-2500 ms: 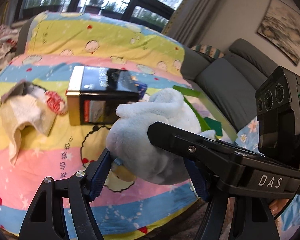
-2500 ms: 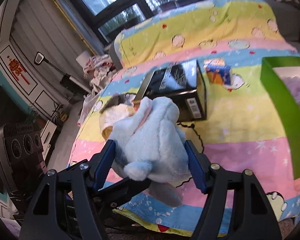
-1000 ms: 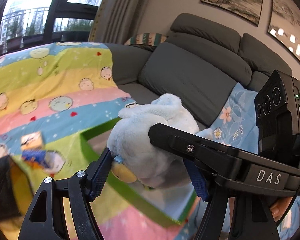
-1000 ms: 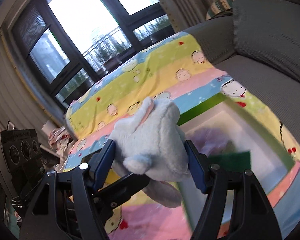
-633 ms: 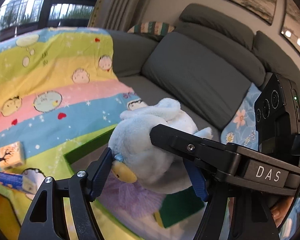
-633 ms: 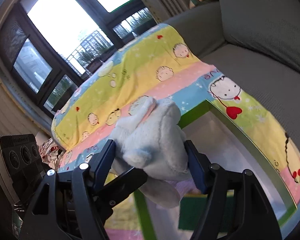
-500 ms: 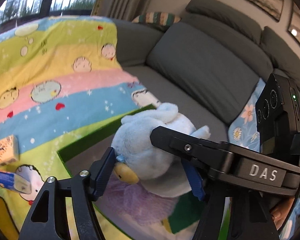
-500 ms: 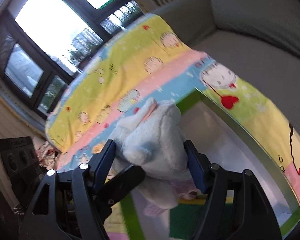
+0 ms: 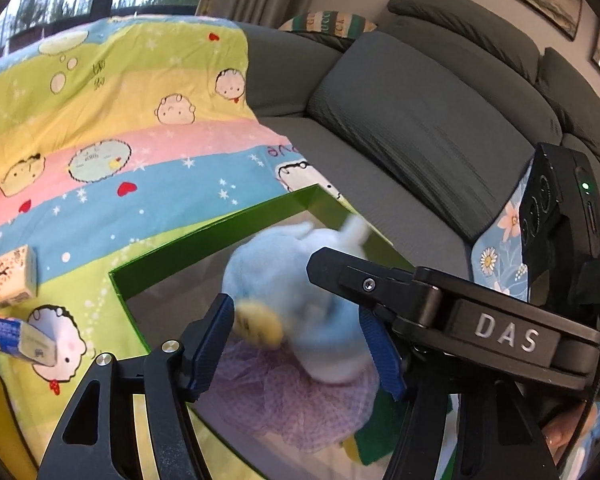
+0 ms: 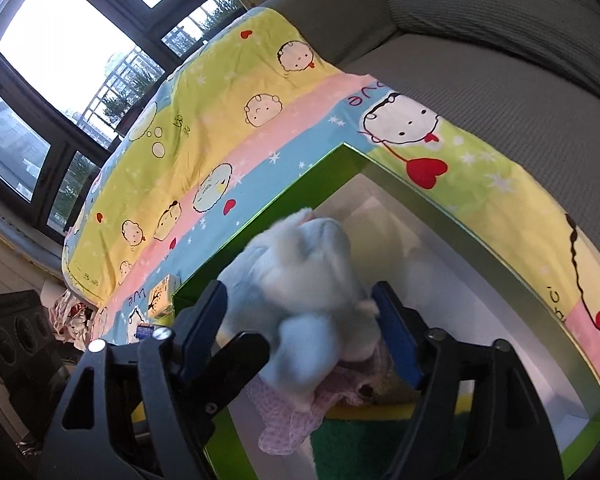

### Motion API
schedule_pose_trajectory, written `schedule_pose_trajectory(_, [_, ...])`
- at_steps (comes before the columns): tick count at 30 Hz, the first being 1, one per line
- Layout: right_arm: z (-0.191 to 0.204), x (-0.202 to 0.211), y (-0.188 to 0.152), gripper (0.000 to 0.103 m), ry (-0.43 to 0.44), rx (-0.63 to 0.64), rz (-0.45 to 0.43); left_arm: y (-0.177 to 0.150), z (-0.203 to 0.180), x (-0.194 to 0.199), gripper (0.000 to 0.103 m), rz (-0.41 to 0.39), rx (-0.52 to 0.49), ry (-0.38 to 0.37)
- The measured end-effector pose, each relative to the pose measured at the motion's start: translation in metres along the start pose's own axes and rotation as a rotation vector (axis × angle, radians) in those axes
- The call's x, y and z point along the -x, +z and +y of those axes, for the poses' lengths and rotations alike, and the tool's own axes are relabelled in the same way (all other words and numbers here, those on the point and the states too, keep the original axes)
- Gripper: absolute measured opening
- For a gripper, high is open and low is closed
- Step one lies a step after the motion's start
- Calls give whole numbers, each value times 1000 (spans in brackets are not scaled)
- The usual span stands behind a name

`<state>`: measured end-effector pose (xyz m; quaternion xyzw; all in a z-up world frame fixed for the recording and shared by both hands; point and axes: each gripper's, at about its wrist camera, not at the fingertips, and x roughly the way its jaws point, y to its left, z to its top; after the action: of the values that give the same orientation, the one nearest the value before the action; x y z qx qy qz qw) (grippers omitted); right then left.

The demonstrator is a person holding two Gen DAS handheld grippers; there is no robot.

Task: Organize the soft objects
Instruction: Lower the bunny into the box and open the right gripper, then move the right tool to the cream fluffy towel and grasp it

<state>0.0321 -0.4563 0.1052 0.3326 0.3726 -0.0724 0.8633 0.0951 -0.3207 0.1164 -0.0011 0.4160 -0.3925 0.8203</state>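
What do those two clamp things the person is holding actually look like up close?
Both are matte black frames with cut-out openings and silver screws. The left gripper and the right gripper each end in two fingers faced with blue ribbed pads. One body bears silver letters "DAS", carries a black camera box with a green light, and trails a thin black cable.

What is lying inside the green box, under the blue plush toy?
Under the plush toy, inside the green box, lies purple checked mesh fabric, with a dark green and yellow item beside it. What is directly beneath the toy is covered.
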Motion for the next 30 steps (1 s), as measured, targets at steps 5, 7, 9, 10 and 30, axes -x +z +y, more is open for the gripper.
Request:
schedule_pose_trajectory(5, [2,16,-3,84,-19,13,-46,-2,0,19,71,7,16,-32])
schedule_pose_trajectory(7, [3,25,-6,85,-13,15,-69,-5,0,30,76,-12,25,-28])
schedule_pose_trajectory(9, [6,34,-10,86,-17,22,-87,-10,1,41,83,-23,34,-30])
schedule_pose_trajectory(10, [7,37,-12,87,-21,26,-94,-13,1,47,84,-27,39,-33])
schedule_pose_trajectory(30, [88,87,-143,102,24,323,-115,-172,83,229,100,-153,257,228])
